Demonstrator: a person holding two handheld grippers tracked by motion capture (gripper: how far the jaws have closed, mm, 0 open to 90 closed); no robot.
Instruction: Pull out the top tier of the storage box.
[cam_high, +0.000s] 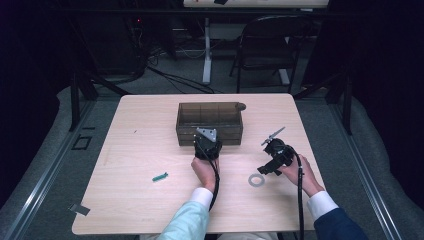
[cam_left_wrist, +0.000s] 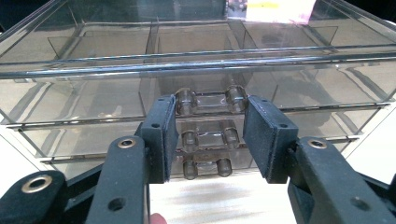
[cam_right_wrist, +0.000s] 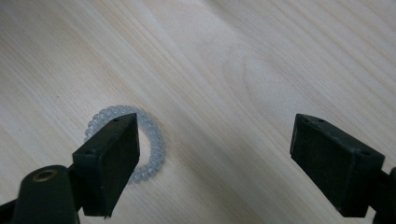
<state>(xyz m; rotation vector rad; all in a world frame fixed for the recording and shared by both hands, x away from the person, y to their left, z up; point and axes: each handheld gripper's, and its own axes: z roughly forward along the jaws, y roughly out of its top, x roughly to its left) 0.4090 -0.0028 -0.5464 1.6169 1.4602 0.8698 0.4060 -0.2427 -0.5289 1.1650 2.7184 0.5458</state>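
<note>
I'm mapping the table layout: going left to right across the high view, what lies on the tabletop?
Grey tape scrap → green clip → left gripper at the smoky drawer box → clear coil ring → right gripper.

Dim room: grey carpet (cam_high: 165, 82), black chair (cam_high: 267, 45) behind the wooden table (cam_high: 140, 150), perhaps dark curtains.

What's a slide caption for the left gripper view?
Left gripper, jaws open, lined up on the top drawer handle of a clear drawer organizer.
</note>
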